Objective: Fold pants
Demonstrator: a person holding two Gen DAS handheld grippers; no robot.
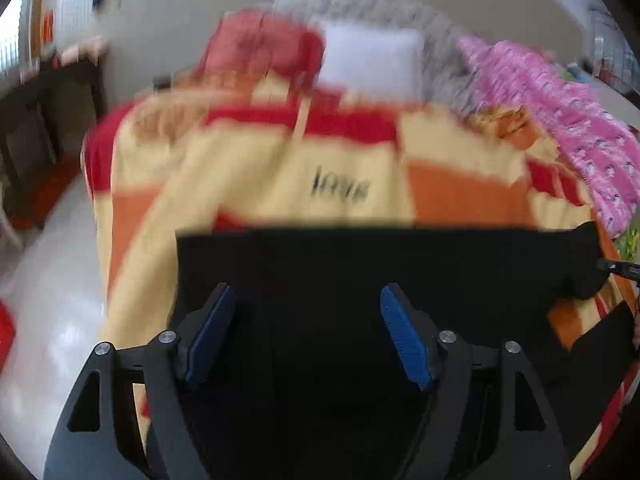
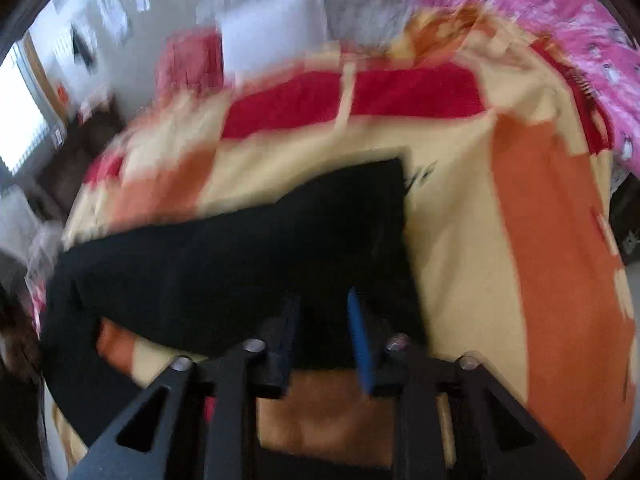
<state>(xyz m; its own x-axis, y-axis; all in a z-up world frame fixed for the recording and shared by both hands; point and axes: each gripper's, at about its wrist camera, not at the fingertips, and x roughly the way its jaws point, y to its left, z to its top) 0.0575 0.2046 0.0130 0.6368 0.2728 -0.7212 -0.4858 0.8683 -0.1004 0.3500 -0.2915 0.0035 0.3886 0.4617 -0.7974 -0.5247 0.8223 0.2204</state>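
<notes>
Black pants point(image 1: 360, 272) are spread on a striped blanket point(image 1: 248, 176), frame centre. Left gripper point(image 1: 308, 300) is seen spread wide above them; right gripper point(image 2: 324, 304) is narrowly parted, its grip undeterminable.

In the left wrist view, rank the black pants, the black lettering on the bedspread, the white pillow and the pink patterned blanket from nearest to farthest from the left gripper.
1. Black pants: directly under the left gripper.
2. Black lettering: just beyond the pants' far edge.
3. Pink patterned blanket, far right, and white pillow, top centre: too close to call.
</notes>
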